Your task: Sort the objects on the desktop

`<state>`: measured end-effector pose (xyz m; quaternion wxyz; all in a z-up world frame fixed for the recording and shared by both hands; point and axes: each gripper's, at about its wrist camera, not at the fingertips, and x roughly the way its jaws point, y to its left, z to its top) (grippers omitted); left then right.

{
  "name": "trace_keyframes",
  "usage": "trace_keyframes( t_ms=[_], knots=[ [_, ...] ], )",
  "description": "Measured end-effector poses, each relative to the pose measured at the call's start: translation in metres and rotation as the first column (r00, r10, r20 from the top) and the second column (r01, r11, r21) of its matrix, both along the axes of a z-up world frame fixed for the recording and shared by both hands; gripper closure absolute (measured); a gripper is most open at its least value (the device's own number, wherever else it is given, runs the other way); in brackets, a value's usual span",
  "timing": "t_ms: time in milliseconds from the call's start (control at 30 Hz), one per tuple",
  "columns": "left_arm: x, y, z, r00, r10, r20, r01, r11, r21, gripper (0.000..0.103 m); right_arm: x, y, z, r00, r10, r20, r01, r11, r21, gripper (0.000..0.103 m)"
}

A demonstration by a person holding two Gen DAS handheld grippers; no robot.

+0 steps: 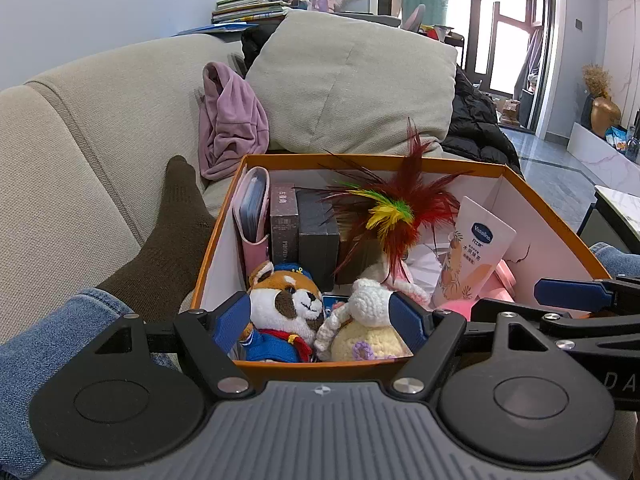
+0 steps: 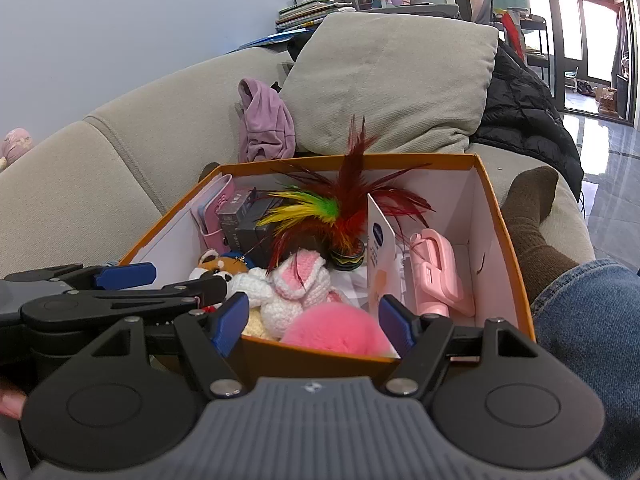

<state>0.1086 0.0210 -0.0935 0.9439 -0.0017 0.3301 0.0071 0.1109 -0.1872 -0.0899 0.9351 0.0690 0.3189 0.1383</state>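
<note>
An orange-rimmed cardboard box (image 1: 360, 158) (image 2: 360, 159) sits on a sofa, packed with items. Inside are a plush red panda (image 1: 288, 300), a crochet bunny (image 1: 372, 304) (image 2: 300, 280), a feather shuttlecock (image 1: 396, 208) (image 2: 340, 208), a Vaseline tube (image 1: 472, 252), dark boxes (image 1: 316, 228), a pink case (image 1: 252, 208), a pink pompom (image 2: 336, 330) and a pink device (image 2: 436, 276). My left gripper (image 1: 320, 318) hovers open at the box's near edge, over the plush toys. Beside it, my right gripper (image 2: 312, 322) is open over the pompom, touching nothing.
The box rests on a beige sofa (image 1: 100, 128) between a person's legs in jeans (image 2: 592, 320) and brown socks (image 1: 172, 240). Behind it lie a big cushion (image 1: 352, 80), a lilac garment (image 1: 228, 120) and a black jacket (image 1: 476, 128). Tiled floor lies to the right.
</note>
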Motion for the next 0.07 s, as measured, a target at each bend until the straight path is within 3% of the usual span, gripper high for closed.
trace_keyframes(
  t_ms=[67],
  knots=[
    [0.0000, 0.0000, 0.0001, 1.000, 0.000, 0.000, 0.000, 1.000, 0.000, 0.013, -0.0001, 0.0000, -0.0001, 1.000, 0.000, 0.000, 0.000, 1.000, 0.000, 0.030]
  ],
)
